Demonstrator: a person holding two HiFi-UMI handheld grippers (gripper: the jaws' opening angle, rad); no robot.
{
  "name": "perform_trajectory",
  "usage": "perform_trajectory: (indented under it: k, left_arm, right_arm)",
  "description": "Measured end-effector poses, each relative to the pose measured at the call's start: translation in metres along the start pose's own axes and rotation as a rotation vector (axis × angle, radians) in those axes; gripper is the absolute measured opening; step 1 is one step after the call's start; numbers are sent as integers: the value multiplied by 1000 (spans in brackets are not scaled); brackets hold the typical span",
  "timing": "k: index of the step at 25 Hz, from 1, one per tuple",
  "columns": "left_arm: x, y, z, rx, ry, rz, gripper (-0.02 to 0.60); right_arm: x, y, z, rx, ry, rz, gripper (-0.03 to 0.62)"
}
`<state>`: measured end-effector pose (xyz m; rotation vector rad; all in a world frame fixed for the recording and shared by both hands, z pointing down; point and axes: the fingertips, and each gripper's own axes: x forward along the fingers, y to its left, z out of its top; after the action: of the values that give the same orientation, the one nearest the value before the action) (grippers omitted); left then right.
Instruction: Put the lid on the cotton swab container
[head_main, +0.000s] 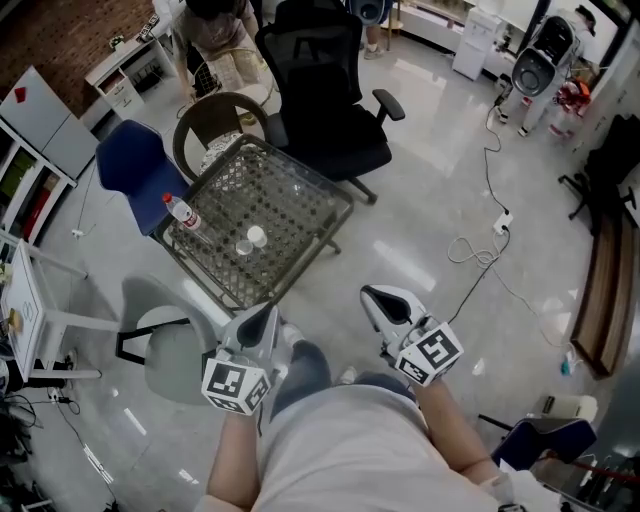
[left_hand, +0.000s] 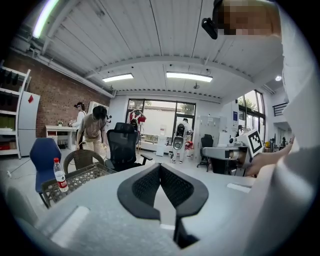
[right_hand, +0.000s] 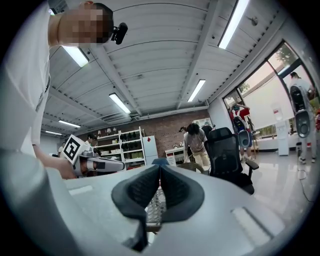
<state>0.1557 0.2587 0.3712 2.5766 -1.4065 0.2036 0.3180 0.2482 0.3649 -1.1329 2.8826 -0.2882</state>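
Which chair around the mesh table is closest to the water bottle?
The blue chair, at the corner of the mesh table where the water bottle stands. The brown wicker chair and black office chair stand along the far side.

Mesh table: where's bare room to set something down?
Free on the mesh table: far half toward the black office chair; near corner, this side of the two white round items. Crowded: left edge by the water bottle.

Metal mesh table (head_main: 335, 207) at centre, water bottle (head_main: 182, 213) upright near its left edge, black office chair (head_main: 325, 110) just beyond, blue chair (head_main: 135, 165) and wicker chair (head_main: 205, 125) far left, white cable (head_main: 490, 245) on the floor right
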Motion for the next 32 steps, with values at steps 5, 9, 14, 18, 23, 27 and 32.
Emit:
perform_trajectory:
  k: [5, 9, 14, 18, 23, 27, 32]
  left_arm:
    - [19, 43, 3, -22, 7, 13, 8]
    - [28, 88, 5, -37, 13, 32, 8]
    - [34, 149, 7, -54, 20, 59, 8]
    - [31, 201, 5, -84, 25, 94, 8]
    - [23, 262, -4, -119, 39, 123, 8]
    - [15, 307, -9, -143, 38, 166, 8]
    - [10, 337, -17, -173, 65, 206, 8]
  right_arm:
    - [44, -12, 2, -8, 24, 11, 9]
    - [90, -19, 3, -16, 47, 23, 9]
    - [153, -20, 2, -27, 78, 47, 9]
    - [208, -14, -2, -38, 114, 82, 9]
    - [275, -4, -11, -53, 154, 117, 9]
    - [318, 2, -22, -58, 183, 147, 9]
    - [353, 6, -33, -55, 230, 192, 8]
